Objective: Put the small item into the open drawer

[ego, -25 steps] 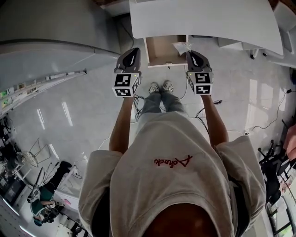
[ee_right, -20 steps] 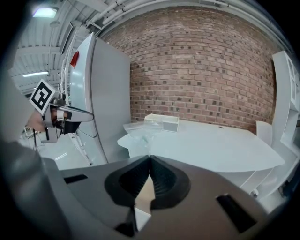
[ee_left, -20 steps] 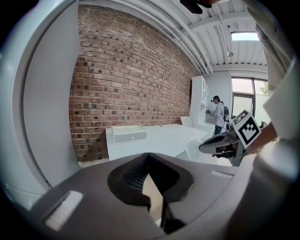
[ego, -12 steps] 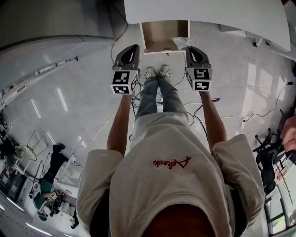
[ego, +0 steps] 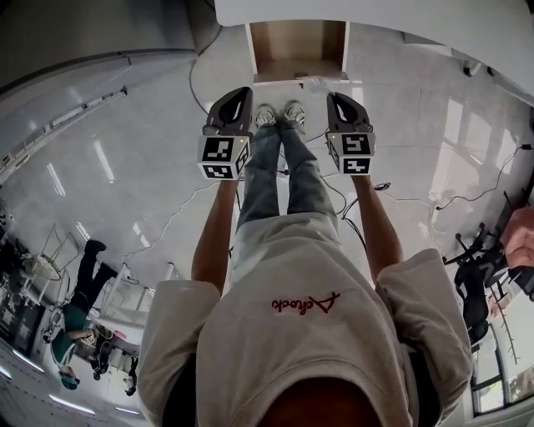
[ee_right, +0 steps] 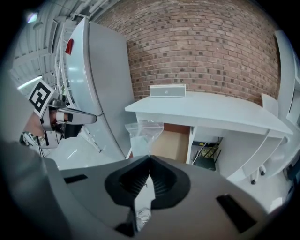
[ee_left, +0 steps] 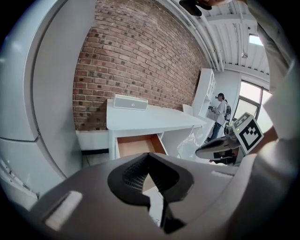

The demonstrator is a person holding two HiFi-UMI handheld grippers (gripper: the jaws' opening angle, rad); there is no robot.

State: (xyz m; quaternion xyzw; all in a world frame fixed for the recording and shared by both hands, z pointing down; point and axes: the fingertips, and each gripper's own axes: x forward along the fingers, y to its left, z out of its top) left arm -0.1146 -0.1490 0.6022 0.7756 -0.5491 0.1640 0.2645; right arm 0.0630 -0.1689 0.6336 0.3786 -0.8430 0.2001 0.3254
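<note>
The left arm (ego: 214, 229) and right arm (ego: 377, 225) reach straight ahead, side by side and level. The left tongs (ego: 241, 92) are closed with nothing between them. The right tongs (ego: 335, 96) pinch the lower edge of the small clear bag (ee_right: 143, 133), which stands up just short of the open drawer (ego: 296, 42), not yet inside. The drawer juts from under the white worktop (ego: 392, 12), against a brick wall (ee_right: 201, 47)

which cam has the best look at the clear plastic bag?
Right gripper view: the clear plastic bag stands pinched in the right gripper, whose jaws are shut on it, its top before the open drawer. Left gripper view shows it faintly, side-on. Head view catches only a wisp.
</note>
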